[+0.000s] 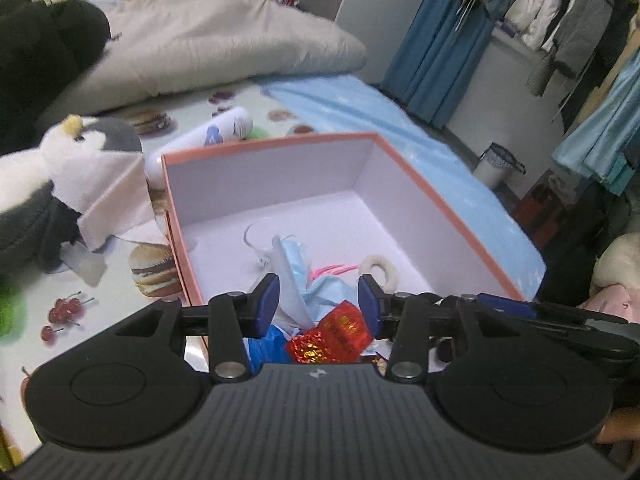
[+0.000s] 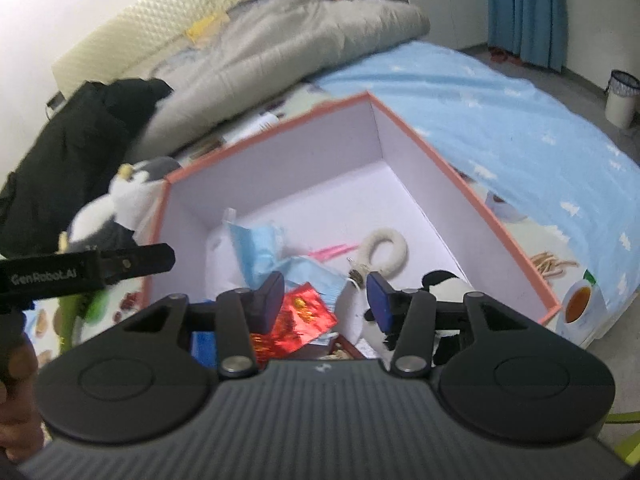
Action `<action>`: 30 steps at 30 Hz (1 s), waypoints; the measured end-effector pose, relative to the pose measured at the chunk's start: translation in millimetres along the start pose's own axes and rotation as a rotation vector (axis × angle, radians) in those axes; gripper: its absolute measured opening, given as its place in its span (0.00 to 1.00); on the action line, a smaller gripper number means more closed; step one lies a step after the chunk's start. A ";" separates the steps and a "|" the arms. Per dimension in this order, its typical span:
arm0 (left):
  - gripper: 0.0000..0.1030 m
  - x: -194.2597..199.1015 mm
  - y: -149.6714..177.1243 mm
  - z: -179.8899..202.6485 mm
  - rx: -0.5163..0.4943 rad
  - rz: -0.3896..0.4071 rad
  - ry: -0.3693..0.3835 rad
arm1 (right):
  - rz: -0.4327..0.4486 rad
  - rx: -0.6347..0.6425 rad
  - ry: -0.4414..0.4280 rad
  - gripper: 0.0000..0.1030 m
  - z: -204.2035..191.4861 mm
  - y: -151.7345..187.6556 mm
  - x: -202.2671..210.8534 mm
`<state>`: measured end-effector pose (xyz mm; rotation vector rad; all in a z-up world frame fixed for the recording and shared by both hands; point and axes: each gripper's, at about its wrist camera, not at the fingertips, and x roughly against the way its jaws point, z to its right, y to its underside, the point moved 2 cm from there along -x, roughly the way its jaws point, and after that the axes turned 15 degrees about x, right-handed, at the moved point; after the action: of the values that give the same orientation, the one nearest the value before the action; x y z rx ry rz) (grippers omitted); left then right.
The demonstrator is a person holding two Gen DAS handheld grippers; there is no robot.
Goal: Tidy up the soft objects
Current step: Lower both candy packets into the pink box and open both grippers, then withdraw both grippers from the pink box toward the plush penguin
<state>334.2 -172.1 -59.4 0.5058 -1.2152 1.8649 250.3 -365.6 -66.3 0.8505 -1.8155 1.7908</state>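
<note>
Crinkled red foil packet [image 1: 334,336] beside limp blue mask [image 2: 256,246] in pink-rimmed cardboard box [image 1: 440,196].

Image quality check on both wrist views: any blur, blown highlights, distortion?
Left wrist view: fisheye bending at edges, penguin plush and duvet slightly smeared, box fairly sharp. Right wrist view: softer overall, wall top-left blown out white, box rim motion-blurred.

Left gripper [image 1: 319,304]: tilted downward, blue-padded jaws parted, nothing pressed between the pads.
Right gripper [image 2: 326,300]: tilted downward at about the same slant, jaws parted, pads gripping nothing.
Placement: the two tools sit close side by side; the left one's black arm shows at the left edge of the right camera's view.
Hand [image 2: 16,396]: bare fingers wrapped around the left tool's handle.
</note>
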 end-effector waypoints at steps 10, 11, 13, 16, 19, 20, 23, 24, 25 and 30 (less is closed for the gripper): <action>0.52 89.6 26.3 3.2 -0.003 0.106 0.033 | 0.123 0.058 -0.010 0.47 -35.6 2.8 70.2; 0.52 99.5 29.9 2.5 0.000 0.117 0.035 | 0.134 0.064 -0.014 0.47 -40.0 4.0 76.7; 0.52 116.1 36.7 -0.2 0.003 0.134 0.036 | 0.150 0.071 -0.023 0.47 -46.9 7.5 86.8; 0.53 141.3 47.2 -6.3 0.014 0.165 0.028 | 0.171 0.085 -0.037 0.47 -59.4 12.5 101.5; 0.57 163.6 58.0 -13.1 0.027 0.190 0.015 | 0.185 0.108 -0.055 0.47 -72.8 17.2 112.3; 0.57 169.7 61.5 -15.8 0.030 0.197 0.012 | 0.188 0.114 -0.062 0.47 -76.8 18.9 115.6; 0.59 188.7 72.9 -23.3 0.042 0.214 0.002 | 0.195 0.131 -0.080 0.47 -87.6 23.6 123.1; 0.59 194.4 76.7 -26.0 0.047 0.220 0.000 | 0.196 0.138 -0.086 0.47 -91.8 25.0 125.2; 0.60 199.9 80.0 -29.4 0.053 0.226 -0.003 | 0.197 0.145 -0.092 0.47 -95.3 26.1 127.1; 0.62 218.8 93.2 -43.0 0.075 0.247 -0.023 | 0.208 0.174 -0.113 0.47 -112.4 32.7 134.7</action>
<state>137.7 -58.5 23.5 0.4346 -1.2733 2.1249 120.3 -270.5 10.3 0.8701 -1.8987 2.0951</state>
